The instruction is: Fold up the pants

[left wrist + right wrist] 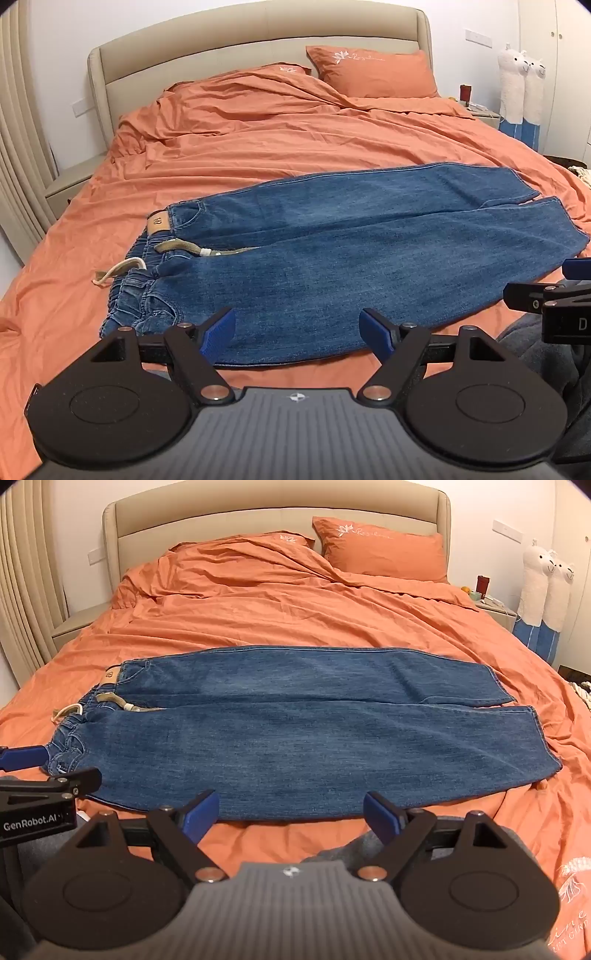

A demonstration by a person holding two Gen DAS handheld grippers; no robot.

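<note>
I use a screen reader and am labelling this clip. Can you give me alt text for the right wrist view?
Blue jeans lie flat across a bed with an orange cover, waistband left, leg ends right. The right gripper hangs over their near edge, jaws open and empty; the left gripper shows at the left edge. An orange pillow leans on the beige headboard.

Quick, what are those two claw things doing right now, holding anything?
Left gripper: open, holding nothing.
Right gripper: open, holding nothing; the jeans lie untouched.

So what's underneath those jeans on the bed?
The blue jeans lie flat on an orange duvet cover, which shows rumpled all round them. Whatever the cover and the denim hide beneath cannot be seen. Both grippers hang open near the jeans' closest edge.
</note>
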